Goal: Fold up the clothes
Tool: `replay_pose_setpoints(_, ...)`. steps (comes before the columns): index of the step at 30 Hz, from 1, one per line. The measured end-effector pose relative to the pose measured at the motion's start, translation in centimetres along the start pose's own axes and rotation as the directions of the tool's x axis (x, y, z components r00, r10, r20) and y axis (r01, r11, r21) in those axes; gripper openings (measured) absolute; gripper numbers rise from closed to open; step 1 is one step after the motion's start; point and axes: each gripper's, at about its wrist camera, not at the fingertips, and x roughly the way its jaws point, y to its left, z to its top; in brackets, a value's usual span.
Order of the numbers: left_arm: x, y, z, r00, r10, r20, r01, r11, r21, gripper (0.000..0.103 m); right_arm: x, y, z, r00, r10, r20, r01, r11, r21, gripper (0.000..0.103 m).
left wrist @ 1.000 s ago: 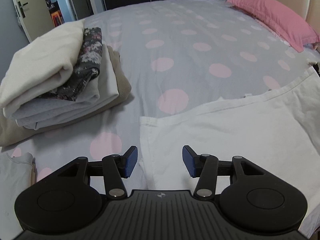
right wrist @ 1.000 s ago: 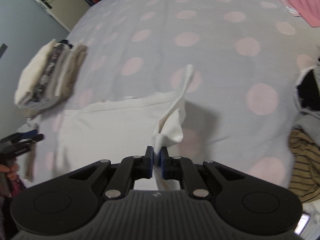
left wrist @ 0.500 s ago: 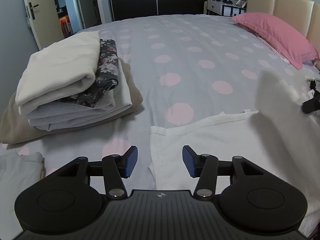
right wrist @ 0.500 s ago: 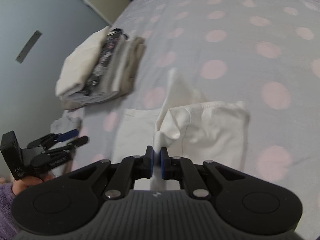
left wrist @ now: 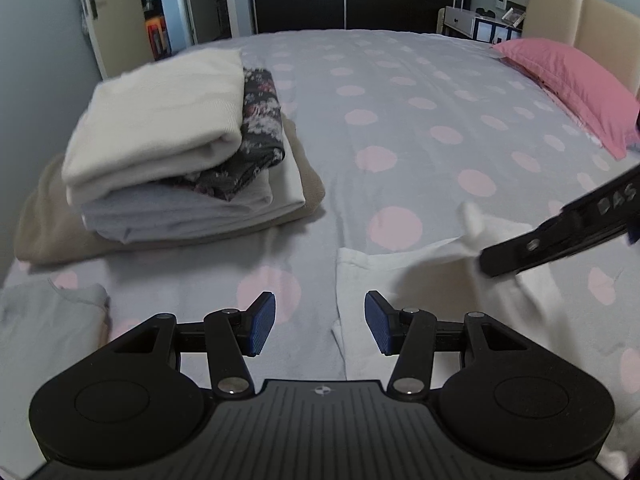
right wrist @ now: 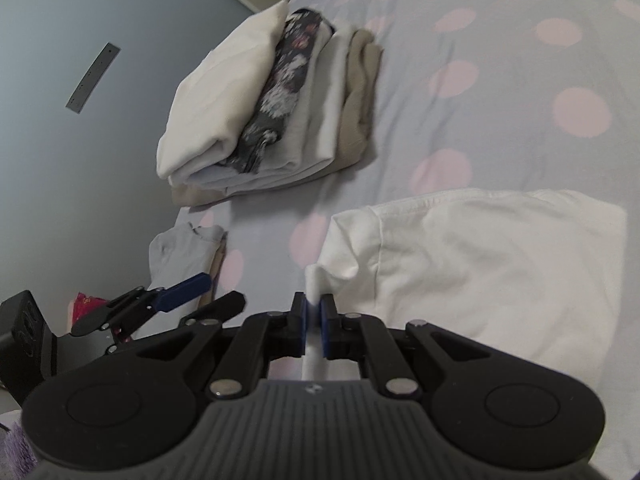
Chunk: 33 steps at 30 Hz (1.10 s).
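A white garment point(right wrist: 480, 256) lies on the spotted bed, one side doubled over onto itself. My right gripper point(right wrist: 314, 322) is shut on a pinch of its edge near the left end. In the left wrist view the same white garment point(left wrist: 384, 276) lies just ahead, and the right gripper's fingers point(left wrist: 532, 246) reach in from the right over it. My left gripper point(left wrist: 318, 324) hangs open above the garment's left edge, nothing between its blue pads. It also shows as the left gripper point(right wrist: 176, 298) at lower left of the right wrist view.
A stack of folded clothes point(left wrist: 172, 160), cream on top with a dark floral piece, sits at the left on the grey duvet with pink dots point(left wrist: 400, 112). A pale grey garment point(left wrist: 44, 320) lies near the bed's left edge. A pink pillow point(left wrist: 572, 84) is far right.
My right gripper has carried the pinched white edge leftward across the garment, doubling it over, and now sits beside the left gripper. The left gripper stayed open and drew back slightly.
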Motion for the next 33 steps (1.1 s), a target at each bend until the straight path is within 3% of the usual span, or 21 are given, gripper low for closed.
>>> replay_pose_setpoints(4,0.9,1.3,-0.1,0.998,-0.054,-0.03,0.052,0.996,-0.078,0.047,1.7,-0.3,0.1,1.0,0.0,-0.015,0.001,1.0,0.019,0.008)
replay_pose_setpoints(15,2.0,0.9,-0.6,0.996,-0.053,-0.076,0.047,0.996,-0.077,0.047,7.7,-0.4,-0.3,0.998,-0.039,-0.05,0.039,0.999,0.008,0.009)
replay_pose_setpoints(18,2.1,1.0,-0.7,0.996,-0.049,-0.08,0.042,0.996,-0.083,0.047,8.2,-0.5,-0.4,0.998,-0.034,-0.049,0.036,0.999,0.021,0.014)
replay_pose_setpoints(22,2.1,1.3,-0.9,0.995,-0.056,-0.085,0.048,0.994,-0.099,0.047,7.2,-0.1,-0.5,0.997,-0.079,-0.027,0.078,0.997,-0.019,0.015)
replay_pose_setpoints(25,2.0,1.4,-1.4,0.992,-0.075,-0.098,0.064,0.991,-0.114,0.047,5.6,-0.3,-0.9,0.997,-0.079,-0.003,0.079,0.996,-0.04,0.025)
replay_pose_setpoints(27,2.0,1.2,-1.9,0.989,-0.089,-0.115,0.075,0.991,-0.114,0.047,4.3,-0.7,-1.6,0.996,-0.09,0.009,0.09,0.994,-0.062,0.026)
replay_pose_setpoints(33,1.7,-0.3,-4.1,0.97,-0.152,-0.191,0.139,0.987,-0.08,0.047,0.3,-2.1,-6.5,0.988,-0.147,0.046,0.153,0.974,-0.169,0.033)
